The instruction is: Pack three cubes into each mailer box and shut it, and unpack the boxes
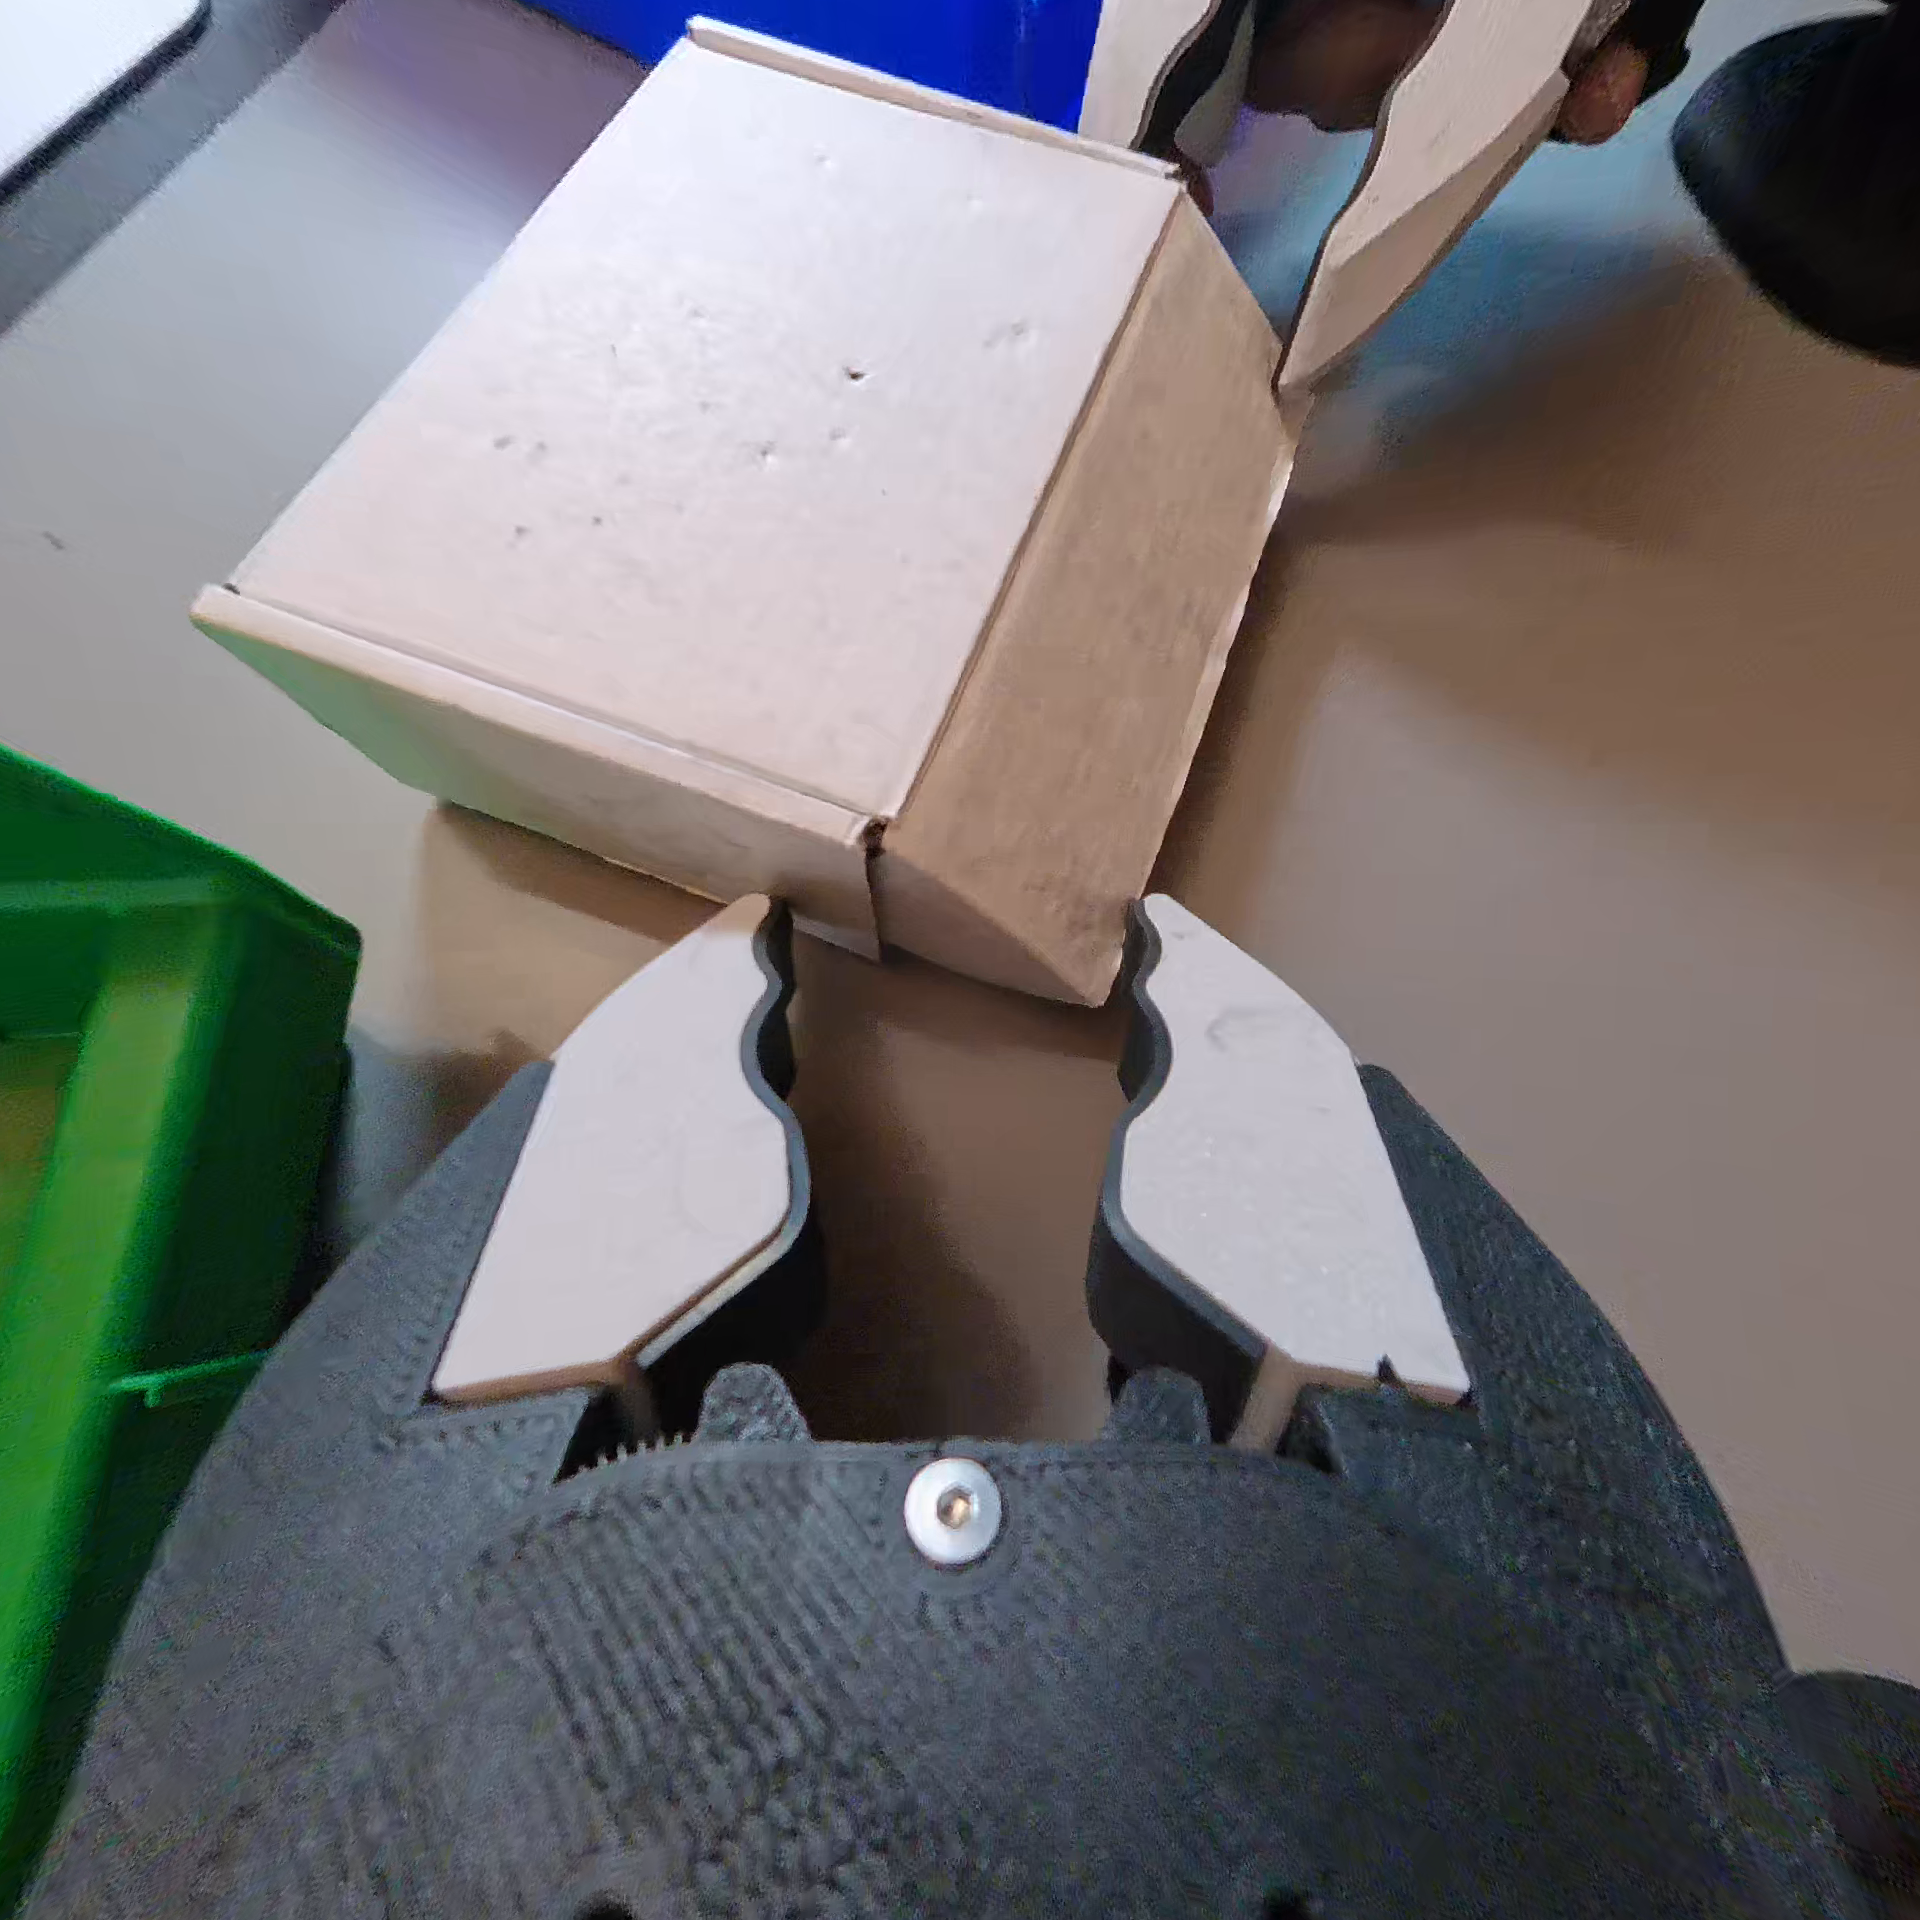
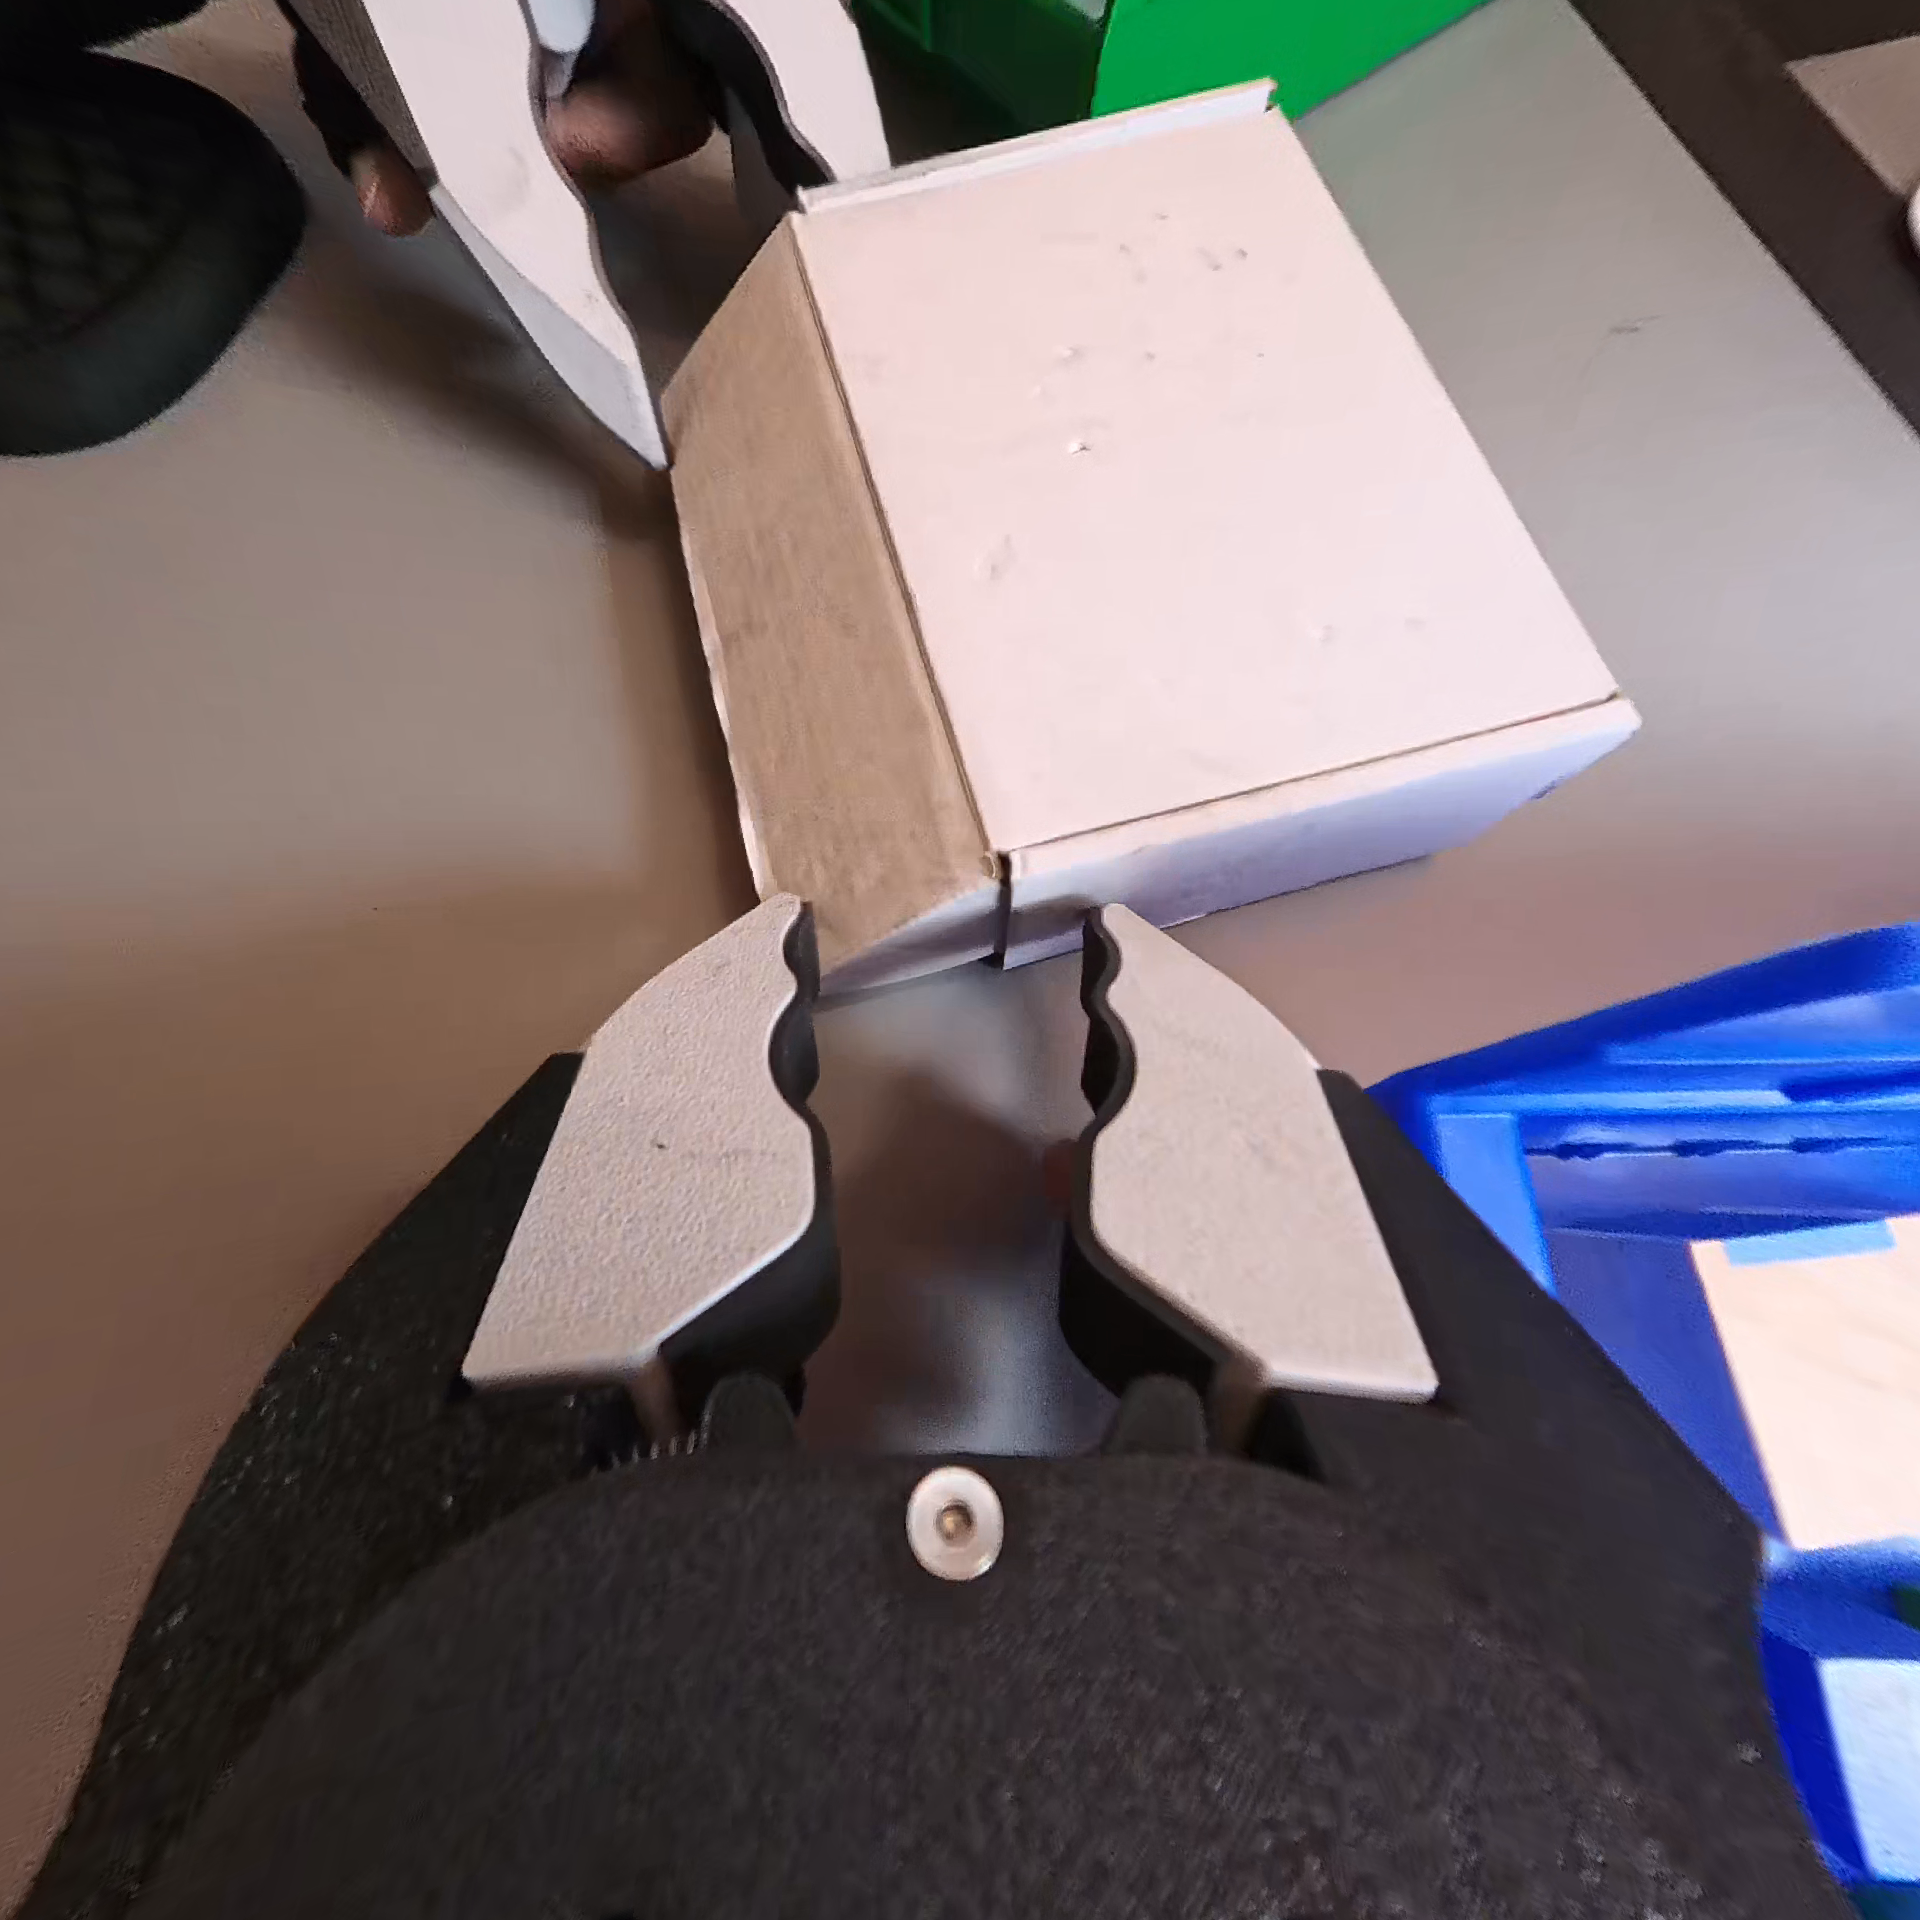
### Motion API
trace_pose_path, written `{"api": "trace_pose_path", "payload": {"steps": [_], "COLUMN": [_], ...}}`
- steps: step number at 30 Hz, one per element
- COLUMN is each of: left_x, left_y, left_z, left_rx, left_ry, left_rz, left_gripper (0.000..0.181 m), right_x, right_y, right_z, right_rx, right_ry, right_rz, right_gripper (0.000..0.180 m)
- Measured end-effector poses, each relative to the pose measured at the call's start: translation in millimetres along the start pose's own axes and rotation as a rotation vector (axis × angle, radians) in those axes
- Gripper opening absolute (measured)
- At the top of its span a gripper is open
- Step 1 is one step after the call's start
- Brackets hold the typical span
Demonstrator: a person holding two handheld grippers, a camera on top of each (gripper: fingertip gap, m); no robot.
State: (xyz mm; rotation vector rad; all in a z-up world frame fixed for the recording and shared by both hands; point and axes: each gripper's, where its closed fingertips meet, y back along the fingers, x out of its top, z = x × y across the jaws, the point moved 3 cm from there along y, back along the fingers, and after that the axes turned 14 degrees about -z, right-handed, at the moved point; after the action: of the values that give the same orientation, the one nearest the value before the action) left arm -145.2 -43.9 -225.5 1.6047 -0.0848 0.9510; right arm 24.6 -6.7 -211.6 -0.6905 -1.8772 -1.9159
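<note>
A white mailer box (image 1: 707, 457) lies on the grey table with its lid down. Its front flap (image 1: 1091, 644), brown on the inside, sticks out at a slant and is untucked. My left gripper (image 1: 956, 925) is open, with the near corner of the flap between its fingertips. My right gripper (image 1: 1236, 270) shows at the flap's far end, one fingertip touching it. In the right wrist view the box (image 2: 1195, 499) and flap (image 2: 821, 623) lie ahead. My right gripper (image 2: 948, 925) is open around the flap's near corner. The left gripper (image 2: 727, 312) is at the far end. The box's contents are hidden.
A green bin (image 1: 156, 1039) stands close on the left of my left gripper and also shows in the right wrist view (image 2: 1195, 42). A blue bin (image 2: 1662, 1143) stands beside my right gripper, with a pale wooden block (image 2: 1818, 1382) in it. It also shows in the left wrist view (image 1: 883, 42). The gap from one gripper's tips to the other's is roughly 15 centimeters. The pale wooden block (image 2: 1818, 1382) lies some 12 centimeters from my right tips, 25 centimeters from my left tips.
</note>
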Motion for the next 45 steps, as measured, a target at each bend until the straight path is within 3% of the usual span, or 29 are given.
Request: {"api": "trace_pose_path", "payload": {"steps": [9, 19, 26, 32, 38, 45], "left_x": [-3.4, -11.3, -8.3, -7.5, -8.7, -12.3], "left_y": [-2.6, 1.5, 0.3, -4.1, -3.1, 4.8], "left_z": [5.3, 21.9, 38.7, 40.7, 50.0, 55.5], "left_rx": [0.129, 0.138, 0.098, 0.176, 0.1, 0.021], "left_ry": [-0.116, 0.001, 0.007, -0.044, -0.044, -0.044], "left_rz": [-0.008, -0.073, -0.052, -0.077, -0.071, -0.068], "left_gripper": [0.054, 0.048, 0.016, 0.015, 0.013, 0.026], "right_x": [-5.0, -15.4, -19.9, -22.1, -27.0, -32.3], "right_y": [-1.3, 6.1, 0.5, 1.7, 5.0, 9.2], "right_z": [-4.4, -10.4, -19.7, -18.7, -28.4, -36.9], "right_rx": [-0.116, -0.08, -0.052, -0.069, -0.035, 0.023], "right_ry": [0.086, 0.037, 0.012, 0.001, 0.004, 0.037], "right_rz": [0.026, 0.018, -0.044, -0.042, -0.037, -0.087], "right_gripper": [0.043, 0.037, 0.026, 0.019, 0.019, 0.022]}}
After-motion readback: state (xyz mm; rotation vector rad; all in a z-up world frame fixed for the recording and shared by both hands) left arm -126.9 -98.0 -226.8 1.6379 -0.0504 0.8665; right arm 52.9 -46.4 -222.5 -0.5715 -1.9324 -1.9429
